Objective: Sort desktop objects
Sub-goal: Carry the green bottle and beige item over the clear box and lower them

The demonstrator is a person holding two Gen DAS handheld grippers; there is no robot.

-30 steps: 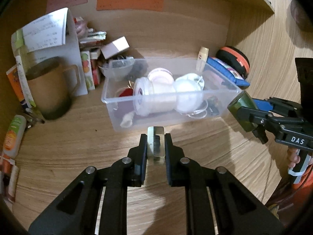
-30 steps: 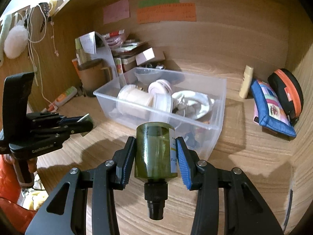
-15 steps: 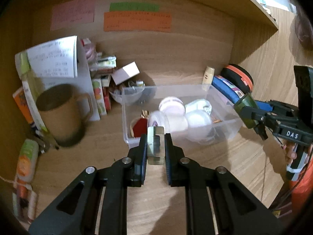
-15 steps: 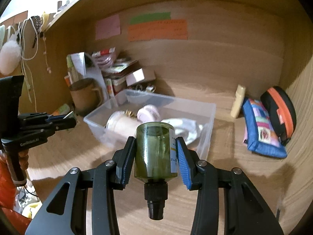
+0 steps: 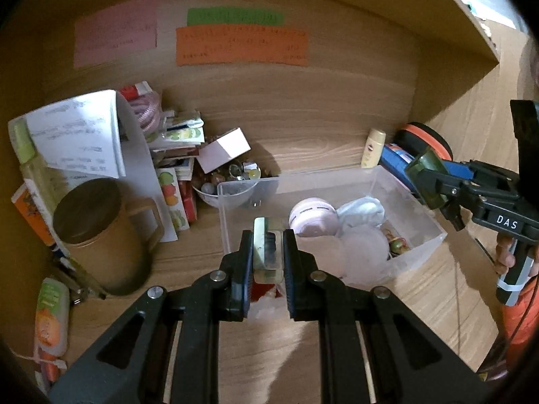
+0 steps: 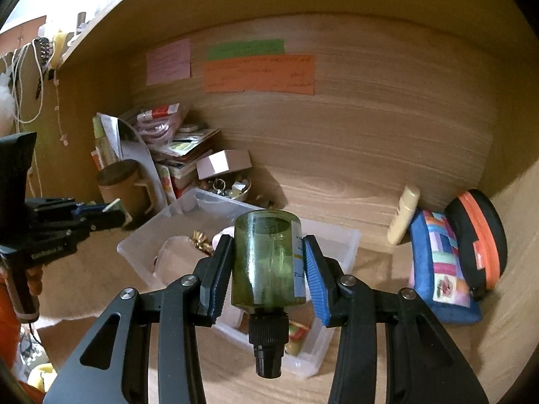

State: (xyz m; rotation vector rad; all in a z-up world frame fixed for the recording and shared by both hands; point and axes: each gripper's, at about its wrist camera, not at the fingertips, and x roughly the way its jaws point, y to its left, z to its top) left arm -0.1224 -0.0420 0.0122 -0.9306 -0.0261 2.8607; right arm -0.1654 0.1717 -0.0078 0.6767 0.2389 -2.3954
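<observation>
Left wrist view, nearest: the left gripper [image 5: 267, 252] has its jaws clamped on a small translucent block [image 5: 267, 249], held above the near end of the clear plastic bin [image 5: 417, 208].
Right wrist view, nearest: the right gripper [image 6: 267, 266] has its jaws pressed on a green glass bottle [image 6: 266, 262], black cap toward the camera, base pointing away, held over the near corner of the bin.
Bin contents: a pale pink round case [image 5: 313, 217], a crumpled white piece [image 5: 362, 212] and a few small coloured bits lie inside; what the bits are is hard to tell.
Left of bin: a tan mug [image 5: 101, 235] with a dark inside stands on the wooden desk [image 5: 303, 363], and an orange-and-green tube [image 5: 50, 320] lies nearer the edge.
Behind bin, left: a clear bowl of trinkets [image 5: 229, 181] sits just beside the bin's far corner, with a small white box [image 5: 224, 149] propped above it and a pile of packets and papers beside that.
Behind bin, right: a cream tube [image 6: 402, 213] leans at the back wall, next to a blue patchwork pouch [image 6: 441, 262] and a black-and-orange round case [image 6: 478, 235].
Back wall: 3 paper notes, 1 pink [image 5: 114, 35], 1 green [image 5: 235, 17], 1 orange [image 5: 241, 47].
</observation>
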